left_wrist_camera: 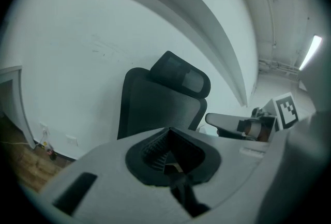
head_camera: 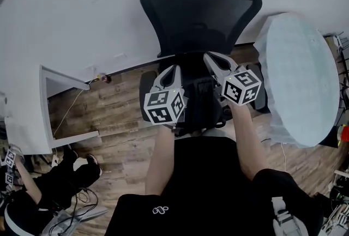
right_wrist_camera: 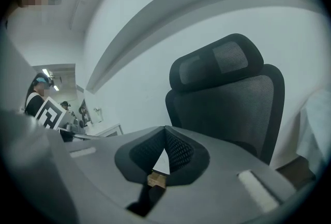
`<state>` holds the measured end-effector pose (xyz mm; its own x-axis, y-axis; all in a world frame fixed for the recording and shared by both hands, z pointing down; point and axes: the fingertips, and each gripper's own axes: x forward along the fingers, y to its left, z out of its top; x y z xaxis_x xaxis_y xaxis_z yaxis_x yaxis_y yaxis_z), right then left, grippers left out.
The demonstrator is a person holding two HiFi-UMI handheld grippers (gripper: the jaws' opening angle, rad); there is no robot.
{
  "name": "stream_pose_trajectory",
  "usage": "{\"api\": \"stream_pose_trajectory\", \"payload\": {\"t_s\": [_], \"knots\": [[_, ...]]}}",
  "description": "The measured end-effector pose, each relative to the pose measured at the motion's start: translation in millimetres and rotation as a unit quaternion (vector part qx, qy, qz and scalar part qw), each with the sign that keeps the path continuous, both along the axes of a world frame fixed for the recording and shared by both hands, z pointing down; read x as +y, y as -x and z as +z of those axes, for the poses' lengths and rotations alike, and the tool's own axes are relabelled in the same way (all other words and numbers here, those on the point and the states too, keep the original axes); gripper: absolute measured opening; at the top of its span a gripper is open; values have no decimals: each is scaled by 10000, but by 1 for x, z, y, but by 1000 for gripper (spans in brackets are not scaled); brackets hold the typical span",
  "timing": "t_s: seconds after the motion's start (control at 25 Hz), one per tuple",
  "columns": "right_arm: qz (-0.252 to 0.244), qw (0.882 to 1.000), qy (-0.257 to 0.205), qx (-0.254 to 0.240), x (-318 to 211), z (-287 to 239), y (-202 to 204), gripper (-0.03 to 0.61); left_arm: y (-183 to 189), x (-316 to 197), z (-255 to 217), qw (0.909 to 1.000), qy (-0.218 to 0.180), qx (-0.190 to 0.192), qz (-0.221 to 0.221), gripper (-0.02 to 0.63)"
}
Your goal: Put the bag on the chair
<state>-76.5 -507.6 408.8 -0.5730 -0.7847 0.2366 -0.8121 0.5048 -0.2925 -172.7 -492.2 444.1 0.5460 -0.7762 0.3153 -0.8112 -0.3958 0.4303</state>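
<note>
A black mesh-backed office chair (head_camera: 202, 17) with a curved headrest stands against a smooth white wall (head_camera: 82, 11), on a floor of brown wood-grain planks (head_camera: 109, 120). A black soft fabric bag (head_camera: 204, 107), slumped and creased, sits at the middle of the chair's padded seat, between the two grippers in the head view. The left gripper (head_camera: 174, 67), a grey moulded shell that carries a cube with black-and-white square markers, points at the foot of the backrest. Its jaws are together, their ribbed black pads (left_wrist_camera: 155, 148) meeting in a point. The right gripper (head_camera: 210, 56) is of the same shape and points the same way, just beside the left one. Its jaws are also together, with finely dotted pads (right_wrist_camera: 178, 150). Low behind each pair of pads a dark strip shows; whether it is a strap of the bag cannot be told. A pale round tabletop (head_camera: 297, 77) with a faintly textured surface stands right of the chair.
</note>
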Motion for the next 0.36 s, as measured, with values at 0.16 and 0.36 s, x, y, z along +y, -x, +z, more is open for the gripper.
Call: {"api": "stream_pose_trajectory", "payload": {"t_s": [0.16,0.36], "knots": [[-107,9998,-14,190,4,5,6,8,-1,1,3,9993,56,377,35,-6],[-275,9988,-70,411,9,9,17,8,5,3,13,9987,185,463,44,-6]]}}
